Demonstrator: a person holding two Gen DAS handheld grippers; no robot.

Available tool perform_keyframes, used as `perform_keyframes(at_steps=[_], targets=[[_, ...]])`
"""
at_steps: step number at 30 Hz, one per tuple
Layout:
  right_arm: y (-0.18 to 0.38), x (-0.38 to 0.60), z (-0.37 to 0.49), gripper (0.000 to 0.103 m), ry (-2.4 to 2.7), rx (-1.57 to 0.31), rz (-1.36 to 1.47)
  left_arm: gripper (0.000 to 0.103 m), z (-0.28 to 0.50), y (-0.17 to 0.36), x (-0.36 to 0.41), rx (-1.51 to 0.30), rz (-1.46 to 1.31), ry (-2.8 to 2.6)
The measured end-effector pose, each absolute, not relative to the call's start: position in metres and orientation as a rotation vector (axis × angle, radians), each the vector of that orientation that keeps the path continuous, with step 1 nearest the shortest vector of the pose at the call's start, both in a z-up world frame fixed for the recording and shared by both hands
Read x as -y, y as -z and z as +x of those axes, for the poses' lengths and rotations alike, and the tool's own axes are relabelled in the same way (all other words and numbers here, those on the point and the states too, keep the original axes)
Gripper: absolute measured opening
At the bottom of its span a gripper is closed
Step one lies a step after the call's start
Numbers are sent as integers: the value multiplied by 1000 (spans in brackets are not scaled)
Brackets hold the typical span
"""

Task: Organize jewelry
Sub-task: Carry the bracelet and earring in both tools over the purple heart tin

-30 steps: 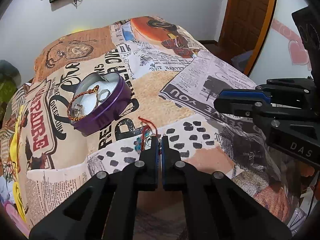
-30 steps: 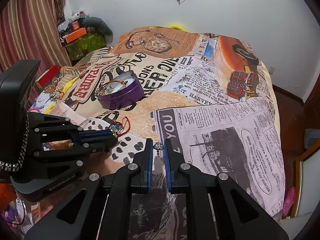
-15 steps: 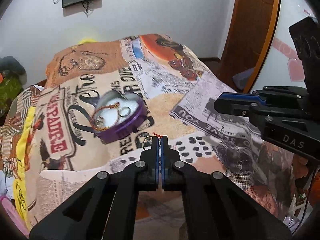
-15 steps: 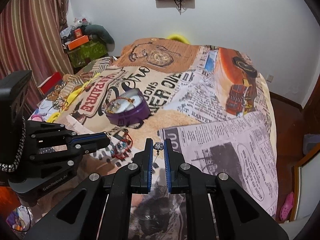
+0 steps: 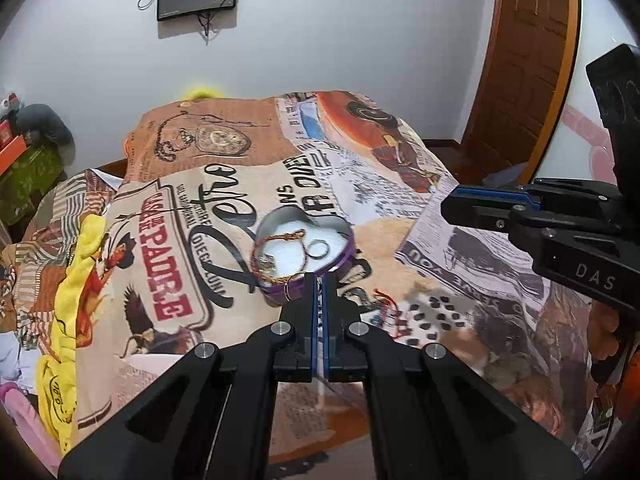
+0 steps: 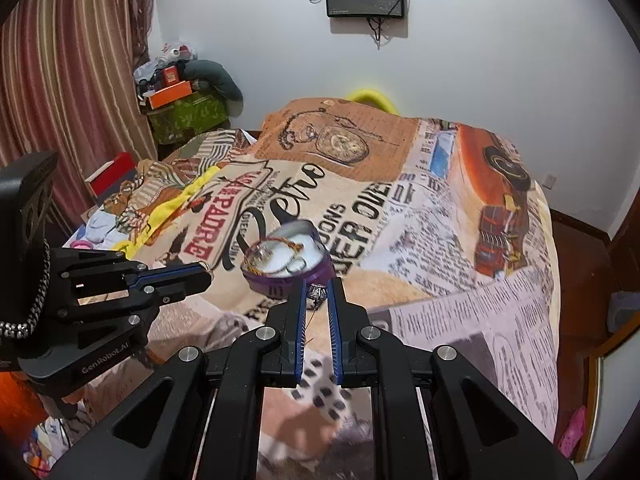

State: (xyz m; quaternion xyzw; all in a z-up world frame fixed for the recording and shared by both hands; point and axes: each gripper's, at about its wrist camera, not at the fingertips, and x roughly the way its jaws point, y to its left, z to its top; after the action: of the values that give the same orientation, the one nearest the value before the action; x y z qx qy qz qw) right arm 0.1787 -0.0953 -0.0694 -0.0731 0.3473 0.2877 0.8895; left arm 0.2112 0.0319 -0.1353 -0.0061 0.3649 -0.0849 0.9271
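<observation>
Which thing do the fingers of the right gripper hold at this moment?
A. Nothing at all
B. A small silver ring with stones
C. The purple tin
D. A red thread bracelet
B: in the right wrist view the right gripper pinches a small silver ring at its fingertips, while the purple tin sits on the bedspread behind.

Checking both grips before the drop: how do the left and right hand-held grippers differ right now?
The left hand-held gripper has its pads pressed nearly together; the right hand-held gripper keeps a visible gap. The right pinches a small silver pendant; what the left holds is too thin to identify. Both are shut near the purple tin.
</observation>
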Motion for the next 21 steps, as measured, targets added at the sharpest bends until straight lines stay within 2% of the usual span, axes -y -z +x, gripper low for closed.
perform_keyframes(at_steps=[21], targets=[[82,52,235,10,-646,-800,-118,0,264,157,-50,-780,-48,189]])
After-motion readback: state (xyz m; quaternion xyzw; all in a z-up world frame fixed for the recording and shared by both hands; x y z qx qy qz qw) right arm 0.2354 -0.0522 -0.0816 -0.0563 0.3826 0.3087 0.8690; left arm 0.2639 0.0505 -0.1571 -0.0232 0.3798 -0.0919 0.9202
